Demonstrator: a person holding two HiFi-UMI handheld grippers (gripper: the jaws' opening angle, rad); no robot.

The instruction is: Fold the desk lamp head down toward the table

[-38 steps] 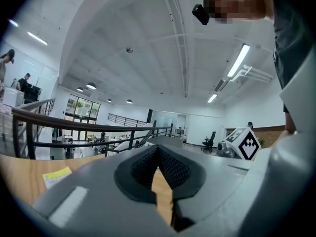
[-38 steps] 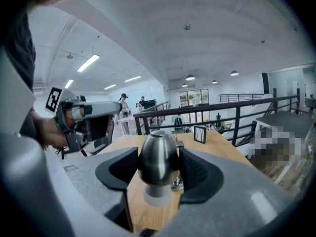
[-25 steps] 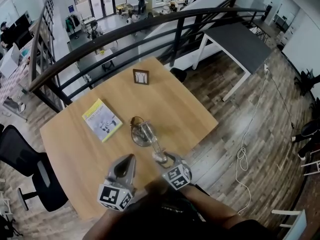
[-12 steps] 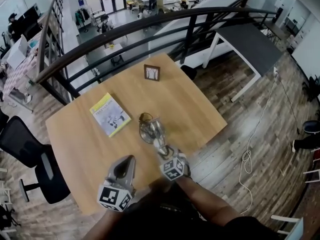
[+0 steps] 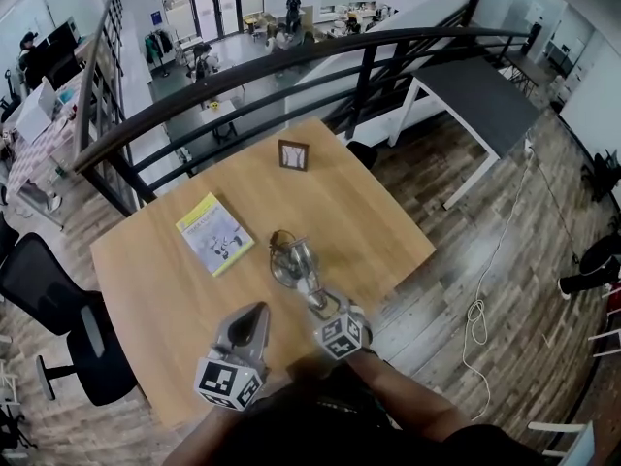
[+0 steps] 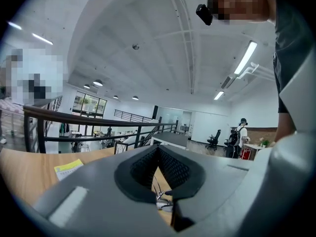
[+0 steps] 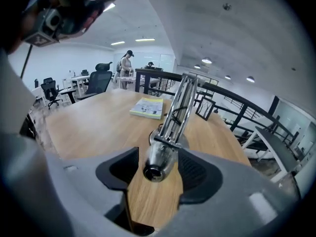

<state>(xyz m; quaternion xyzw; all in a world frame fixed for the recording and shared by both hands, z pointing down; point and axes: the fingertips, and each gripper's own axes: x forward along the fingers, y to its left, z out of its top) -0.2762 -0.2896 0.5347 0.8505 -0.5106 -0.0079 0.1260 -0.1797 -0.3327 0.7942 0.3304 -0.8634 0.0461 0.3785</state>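
A chrome desk lamp stands near the middle of the wooden table (image 5: 146,289), its round base (image 5: 281,272) below a slanted double-rod arm (image 5: 303,272). In the right gripper view the arm (image 7: 180,102) rises away toward the base end, and the small cylindrical lamp head (image 7: 158,163) lies between the jaws. My right gripper (image 5: 325,311) (image 7: 158,172) is shut on the lamp head, close above the table's near side. Left of the lamp my left gripper (image 5: 256,313) (image 6: 158,151) hovers shut, with nothing in it.
A yellow booklet (image 5: 215,245) (image 7: 147,107) lies left of the lamp. A small picture frame (image 5: 293,154) (image 7: 205,107) stands at the table's far edge. A dark railing (image 5: 243,76) runs behind the table. A black office chair (image 5: 58,328) stands at the left.
The head view has shifted a little, so the table sits slightly more to the right. The right gripper stays on the lamp head, and the left gripper stays beside it.
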